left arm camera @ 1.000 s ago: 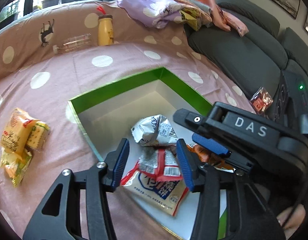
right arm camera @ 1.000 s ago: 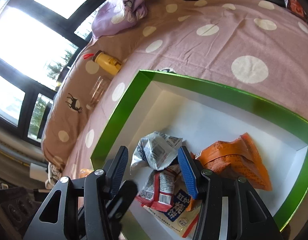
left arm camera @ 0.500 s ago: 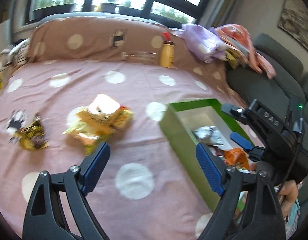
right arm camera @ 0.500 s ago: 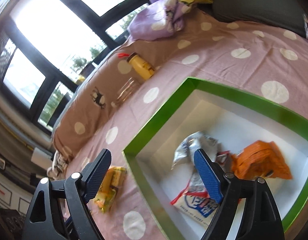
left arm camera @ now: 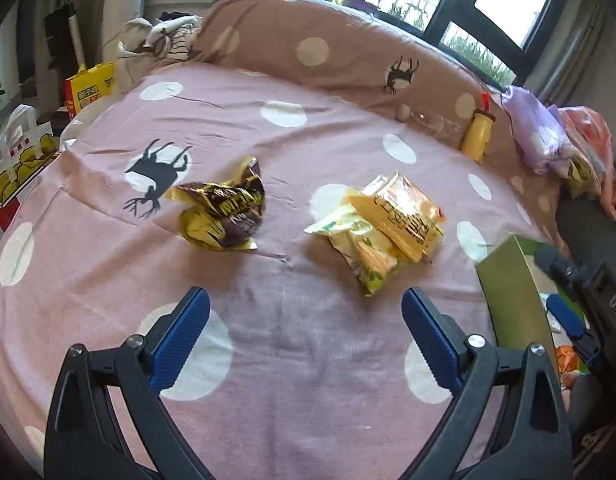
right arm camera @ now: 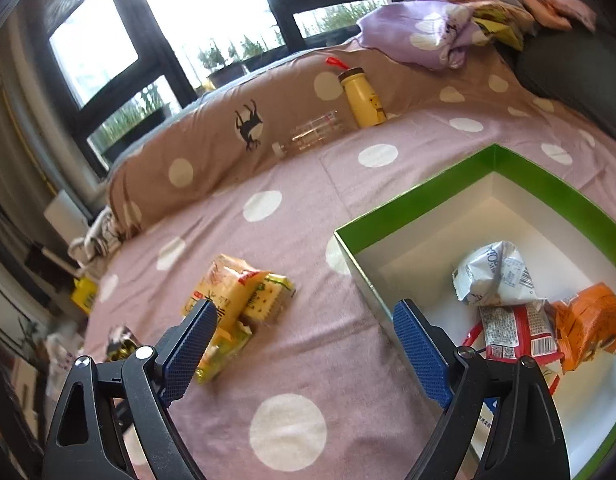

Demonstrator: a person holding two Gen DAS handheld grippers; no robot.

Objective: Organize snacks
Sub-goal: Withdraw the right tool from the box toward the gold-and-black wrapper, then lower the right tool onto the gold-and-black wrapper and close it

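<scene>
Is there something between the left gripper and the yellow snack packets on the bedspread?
Nothing visible: only bare bedspread lies between the left gripper, jaws opening and empty, and the yellow snack packets.

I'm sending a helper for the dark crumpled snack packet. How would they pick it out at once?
On the pink polka-dot bedspread, find the black deer print. The dark snack packet lies just right of it, apart from the yellow packets nearer the green box. It alone is glossy brown and gold, crumpled.

Left gripper point(left arm camera: 304, 334) opening, empty, over snack packets point(left arm camera: 382, 226)
</scene>
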